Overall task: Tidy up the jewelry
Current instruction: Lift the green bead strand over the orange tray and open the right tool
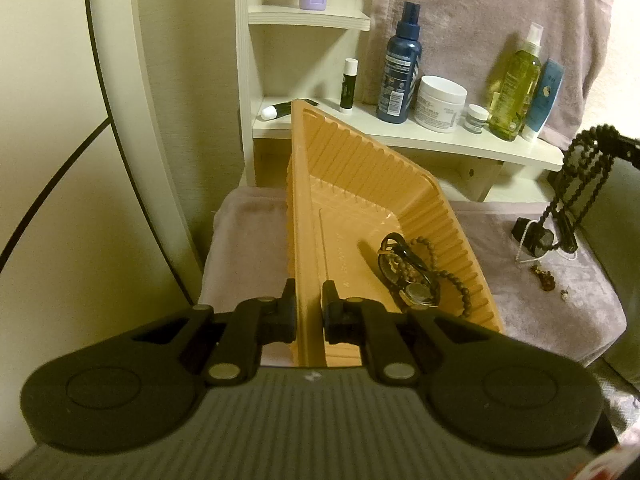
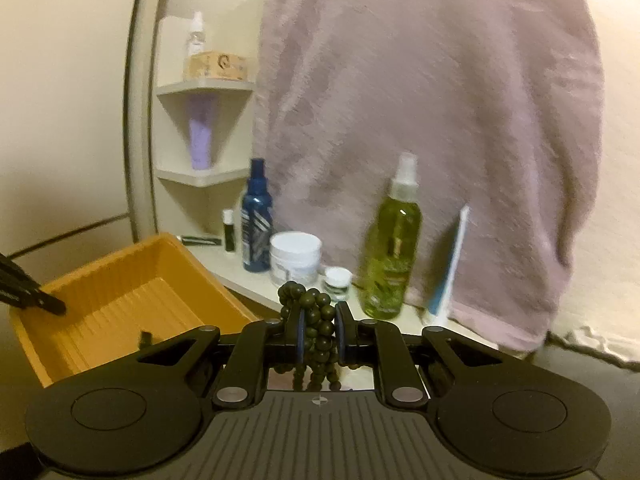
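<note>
An orange plastic tray (image 1: 344, 168) stands tilted on a mauve towel, and my left gripper (image 1: 309, 300) is shut on its near rim. Inside the tray lie a wristwatch (image 1: 418, 292) and a brown bead bracelet (image 1: 460, 280). My right gripper (image 2: 319, 322) is shut on a long dark bead necklace (image 2: 316, 312), whose strands hang below the jaws. In the left wrist view the same necklace (image 1: 580, 176) dangles high at the right, above the towel. The tray (image 2: 120, 280) shows at lower left in the right wrist view, with the left gripper's fingers on its rim.
On the towel (image 1: 560, 300) right of the tray lie a dark small box (image 1: 534, 238), a thin pale chain and small earrings (image 1: 546, 280). A white shelf (image 1: 440, 136) behind holds a blue bottle (image 1: 400, 68), a white jar (image 1: 440, 102) and a green spray bottle (image 1: 516, 88).
</note>
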`<state>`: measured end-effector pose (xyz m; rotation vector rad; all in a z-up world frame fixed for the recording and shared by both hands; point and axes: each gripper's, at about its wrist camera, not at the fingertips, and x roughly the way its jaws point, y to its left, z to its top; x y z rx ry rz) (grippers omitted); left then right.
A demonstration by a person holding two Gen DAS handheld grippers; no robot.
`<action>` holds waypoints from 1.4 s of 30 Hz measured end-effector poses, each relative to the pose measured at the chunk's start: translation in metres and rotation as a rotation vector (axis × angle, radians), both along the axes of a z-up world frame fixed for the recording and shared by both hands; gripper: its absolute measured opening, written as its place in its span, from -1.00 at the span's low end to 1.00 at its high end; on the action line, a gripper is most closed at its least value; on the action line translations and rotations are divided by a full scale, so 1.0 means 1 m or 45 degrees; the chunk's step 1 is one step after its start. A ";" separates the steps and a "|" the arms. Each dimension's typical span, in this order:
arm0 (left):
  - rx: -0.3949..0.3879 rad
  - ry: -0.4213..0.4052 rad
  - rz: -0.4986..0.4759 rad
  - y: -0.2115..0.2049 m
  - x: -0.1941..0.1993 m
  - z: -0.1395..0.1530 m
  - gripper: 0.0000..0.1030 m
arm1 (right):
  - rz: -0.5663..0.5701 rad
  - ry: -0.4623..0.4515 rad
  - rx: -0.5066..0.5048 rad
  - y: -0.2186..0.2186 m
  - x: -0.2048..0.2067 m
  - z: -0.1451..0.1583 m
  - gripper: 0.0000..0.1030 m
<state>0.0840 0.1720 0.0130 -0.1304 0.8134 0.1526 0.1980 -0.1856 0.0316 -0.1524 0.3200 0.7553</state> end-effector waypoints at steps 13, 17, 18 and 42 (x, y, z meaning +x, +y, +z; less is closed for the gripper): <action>0.001 -0.006 -0.004 -0.001 -0.001 0.000 -0.80 | 0.164 0.081 0.138 0.039 0.002 0.012 -0.71; 0.001 -0.008 -0.004 0.000 -0.001 -0.001 -0.80 | 0.215 0.096 0.155 0.054 0.001 0.013 -0.71; 0.001 -0.008 -0.004 0.000 -0.001 -0.001 -0.80 | 0.225 0.099 0.157 0.058 0.001 0.013 -0.71; -0.007 -0.014 -0.014 0.000 -0.002 -0.001 -0.80 | 0.531 0.349 0.043 0.156 -0.024 -0.048 -0.71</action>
